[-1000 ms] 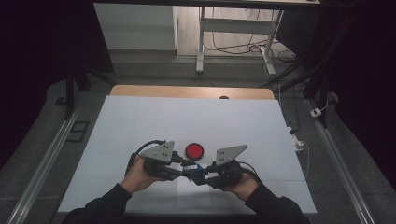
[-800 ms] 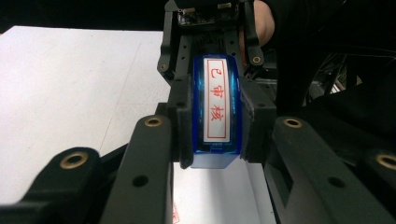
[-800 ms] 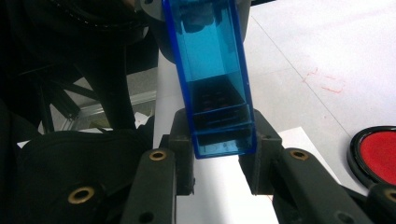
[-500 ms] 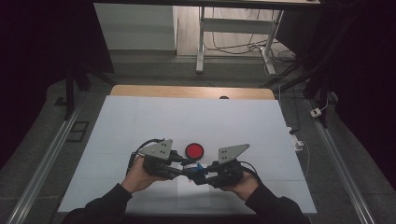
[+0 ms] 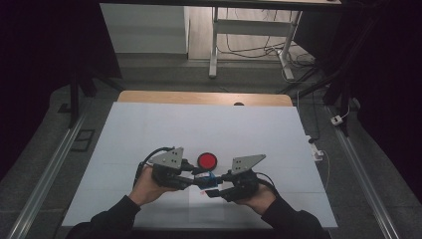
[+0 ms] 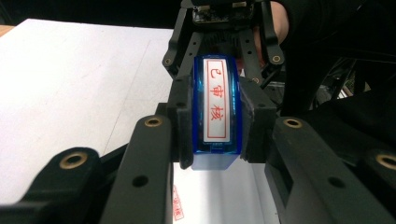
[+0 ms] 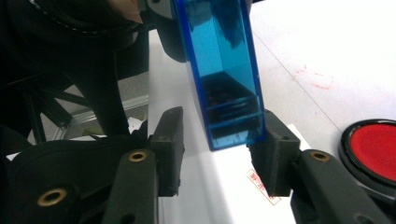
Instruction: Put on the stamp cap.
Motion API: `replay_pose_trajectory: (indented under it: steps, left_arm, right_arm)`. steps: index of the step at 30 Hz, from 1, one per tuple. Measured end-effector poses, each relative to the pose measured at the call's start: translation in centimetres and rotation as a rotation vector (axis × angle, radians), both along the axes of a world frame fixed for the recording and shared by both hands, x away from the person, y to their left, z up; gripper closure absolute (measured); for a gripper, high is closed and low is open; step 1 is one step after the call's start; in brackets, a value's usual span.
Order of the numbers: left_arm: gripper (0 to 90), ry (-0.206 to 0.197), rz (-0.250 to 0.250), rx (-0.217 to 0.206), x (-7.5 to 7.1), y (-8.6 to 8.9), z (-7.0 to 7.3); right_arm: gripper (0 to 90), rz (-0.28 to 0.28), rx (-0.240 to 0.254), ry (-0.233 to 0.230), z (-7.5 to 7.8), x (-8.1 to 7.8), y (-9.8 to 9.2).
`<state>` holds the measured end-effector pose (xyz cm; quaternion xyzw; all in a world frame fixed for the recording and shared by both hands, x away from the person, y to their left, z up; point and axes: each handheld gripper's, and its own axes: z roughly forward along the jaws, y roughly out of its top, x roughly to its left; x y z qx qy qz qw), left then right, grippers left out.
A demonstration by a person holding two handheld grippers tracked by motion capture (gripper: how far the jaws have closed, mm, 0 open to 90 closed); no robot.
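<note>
A blue see-through stamp [image 6: 215, 107] with red characters on its white label is clamped between the pads of my left gripper [image 6: 215, 128]. In the high view both hands meet near the table's front, the left gripper [image 5: 201, 180] and right gripper [image 5: 212, 187] facing each other with the stamp [image 5: 208, 178] between them. My right gripper [image 7: 222, 154] brackets the stamp's other end [image 7: 224, 79]; its jaws have just been opening, and its left pad [image 7: 170, 149] stands clear of the blue body. A round red ink pad [image 5: 207, 160] lies just beyond the grippers.
A white sheet [image 5: 199, 129] covers the table, with a wooden strip [image 5: 199, 97] at its far edge. Small red stamp prints [image 7: 259, 184] mark the sheet under the grippers, and a faint red smudge [image 7: 310, 77] lies farther off. The ink pad [image 7: 373, 149] lies close on the right.
</note>
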<state>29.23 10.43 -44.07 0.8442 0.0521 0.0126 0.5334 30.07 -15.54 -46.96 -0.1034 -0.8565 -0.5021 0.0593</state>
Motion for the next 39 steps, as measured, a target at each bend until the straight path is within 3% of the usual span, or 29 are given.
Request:
replay_pose_trajectory:
  steps: [14,24,39]
  left_arm:
    - [69.6,0.026,0.048,0.026,0.0,0.1,0.4]
    - [69.6,0.046,0.085,0.036,0.1,0.4,0.5]
    - [69.6,0.041,0.129,0.046,0.2,1.1,0.7]
  right_arm:
    - [37.7,-0.092,-0.057,-0.039,0.2,-0.2,-0.2]
    - [31.2,-0.133,-0.072,-0.051,0.6,-0.5,-0.7]
    - [23.6,-0.177,-0.099,-0.072,1.1,-1.0,-1.3]
